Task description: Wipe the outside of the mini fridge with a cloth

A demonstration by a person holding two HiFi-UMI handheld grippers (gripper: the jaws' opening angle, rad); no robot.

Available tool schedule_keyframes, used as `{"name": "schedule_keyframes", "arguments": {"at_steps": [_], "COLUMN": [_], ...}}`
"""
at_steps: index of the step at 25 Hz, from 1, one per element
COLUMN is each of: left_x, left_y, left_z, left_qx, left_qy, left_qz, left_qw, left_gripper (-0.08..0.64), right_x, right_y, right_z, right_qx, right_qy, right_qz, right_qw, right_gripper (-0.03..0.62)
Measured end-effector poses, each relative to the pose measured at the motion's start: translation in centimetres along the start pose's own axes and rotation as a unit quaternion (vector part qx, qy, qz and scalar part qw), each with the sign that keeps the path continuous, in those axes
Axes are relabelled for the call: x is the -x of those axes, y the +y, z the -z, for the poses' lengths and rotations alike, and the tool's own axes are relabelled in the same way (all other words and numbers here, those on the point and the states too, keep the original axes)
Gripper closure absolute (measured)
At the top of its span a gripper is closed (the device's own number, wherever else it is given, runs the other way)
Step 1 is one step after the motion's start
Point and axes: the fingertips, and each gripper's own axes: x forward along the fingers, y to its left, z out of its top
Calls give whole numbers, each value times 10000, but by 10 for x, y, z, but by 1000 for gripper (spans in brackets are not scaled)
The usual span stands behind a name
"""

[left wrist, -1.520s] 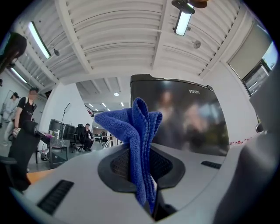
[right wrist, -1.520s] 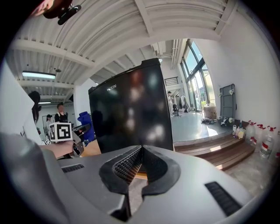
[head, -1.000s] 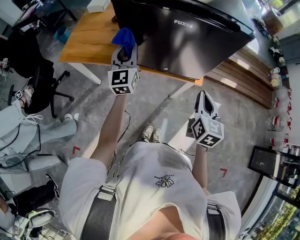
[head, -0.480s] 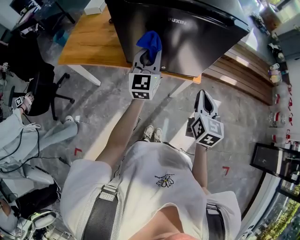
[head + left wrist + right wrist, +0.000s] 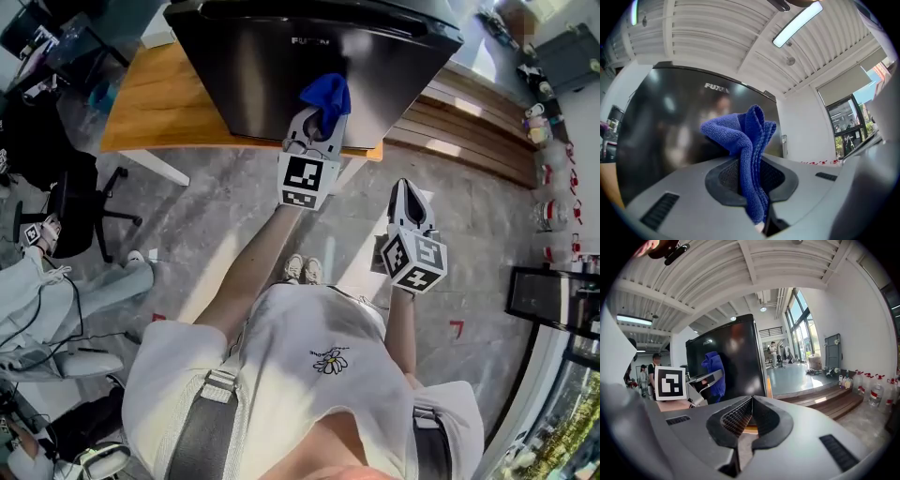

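Left gripper (image 5: 317,131) is moving right across the mini fridge (image 5: 244,75) door, clamping the blue cloth (image 5: 328,94) under its "FUX…" badge (image 5: 717,87). Right gripper (image 5: 410,199) is hanging closed, holding nothing.

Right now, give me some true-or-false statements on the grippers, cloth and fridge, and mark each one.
1. The left gripper is shut on the cloth. True.
2. The right gripper holds a second cloth. False: its jaws are together with nothing between them.
3. The cloth is blue. True.
4. The fridge stands on the floor. False: it stands on a wooden table.
5. The right gripper is pressed against the fridge. False: in the head view it hangs apart from it, over the floor.
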Motion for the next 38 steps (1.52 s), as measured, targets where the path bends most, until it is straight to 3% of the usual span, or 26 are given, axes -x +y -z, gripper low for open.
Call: {"name": "schedule_keyframes", "arguments": {"at_steps": [5, 12, 19, 23, 30, 33, 38], "left_x": [-31, -70, -98, -101, -66, -42, 3], "left_y": [-48, -95, -126, -137, -127, -99, -38], "left_z": [8, 21, 30, 23, 16, 7, 5], "left_qx": [90, 345, 534, 439, 385, 299, 187], "left_qy": [104, 163, -14, -181, -332, -472, -288], "left_qz": [509, 943, 1115, 1133, 949, 605, -83], "left_qw": [9986, 9948, 9923, 9924, 9942, 9966, 9994], "left_gripper": [505, 505, 505, 505, 505, 505, 505], "right_x": [8, 17, 28, 33, 24, 11, -9], "right_y": [-30, -71, -109, -119, -104, -79, -34], "right_z": [-3, -1, 1, -1, -2, -3, 3], "right_qx": [-87, -184, -237, -240, -216, -136, -6], "right_qy": [-20, -32, -36, -26, -9, 33, 127], "right_qz": [325, 818, 1137, 1141, 851, 452, -134], "right_qw": [9994, 9965, 9932, 9932, 9961, 9989, 9998], "right_gripper": [578, 578, 578, 578, 578, 578, 578]}}
